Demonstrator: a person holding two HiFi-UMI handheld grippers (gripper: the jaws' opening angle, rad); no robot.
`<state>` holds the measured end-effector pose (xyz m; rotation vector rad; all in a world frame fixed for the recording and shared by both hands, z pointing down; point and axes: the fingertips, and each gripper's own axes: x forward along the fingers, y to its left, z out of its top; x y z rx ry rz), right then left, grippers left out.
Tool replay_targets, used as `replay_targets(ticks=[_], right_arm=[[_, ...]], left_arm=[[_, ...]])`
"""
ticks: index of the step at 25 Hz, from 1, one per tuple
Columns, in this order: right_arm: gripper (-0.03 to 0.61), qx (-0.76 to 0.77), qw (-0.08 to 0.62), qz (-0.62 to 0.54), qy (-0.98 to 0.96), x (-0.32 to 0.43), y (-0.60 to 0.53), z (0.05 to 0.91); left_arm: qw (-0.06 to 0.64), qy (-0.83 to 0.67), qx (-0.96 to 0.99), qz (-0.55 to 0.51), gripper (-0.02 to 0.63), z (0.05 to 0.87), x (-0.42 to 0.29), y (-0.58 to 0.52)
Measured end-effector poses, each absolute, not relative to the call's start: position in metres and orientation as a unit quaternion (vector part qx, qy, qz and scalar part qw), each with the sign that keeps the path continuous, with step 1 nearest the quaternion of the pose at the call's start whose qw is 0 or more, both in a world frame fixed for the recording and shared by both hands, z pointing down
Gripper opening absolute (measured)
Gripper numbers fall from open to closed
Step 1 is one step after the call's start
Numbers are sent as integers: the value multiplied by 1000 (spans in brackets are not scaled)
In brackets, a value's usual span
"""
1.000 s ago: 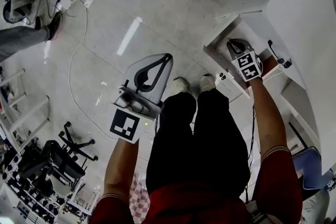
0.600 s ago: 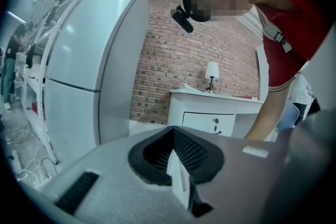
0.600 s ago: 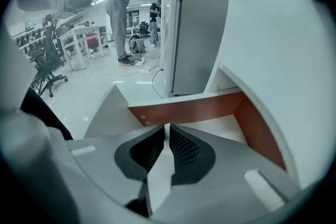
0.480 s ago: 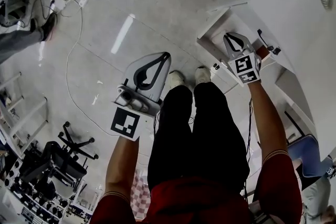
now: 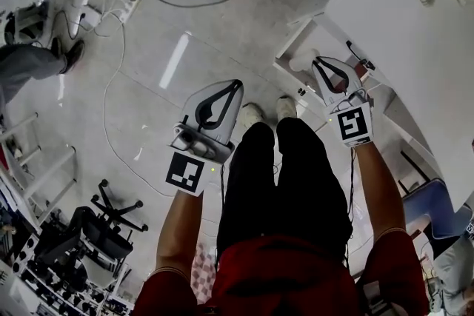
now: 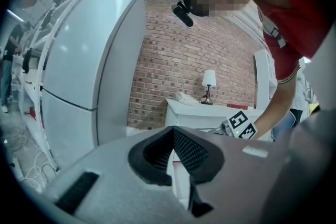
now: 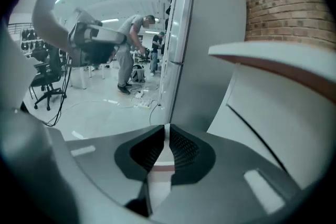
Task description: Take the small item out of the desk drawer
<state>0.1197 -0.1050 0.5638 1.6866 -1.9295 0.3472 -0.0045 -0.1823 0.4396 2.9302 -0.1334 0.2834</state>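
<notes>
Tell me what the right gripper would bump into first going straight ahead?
Probably the grey side of the tall white refrigerator, near its front corner, though depth is unclear. The right gripper grips a small white red-banded item.

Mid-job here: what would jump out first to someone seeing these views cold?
The right claw, shut on a small white item with a reddish band, held near the open desk drawer at the head view's upper right. Then the left claw, shut and empty, held over the pale floor at that view's centre.
</notes>
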Motion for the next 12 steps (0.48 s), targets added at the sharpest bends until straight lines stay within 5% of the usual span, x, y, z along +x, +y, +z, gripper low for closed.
replay_targets(ticks=[12], right_arm=[[43, 704, 130, 82, -694, 107, -109, 356]], left_arm=[[79, -30, 995, 55, 3, 338, 5, -182]])
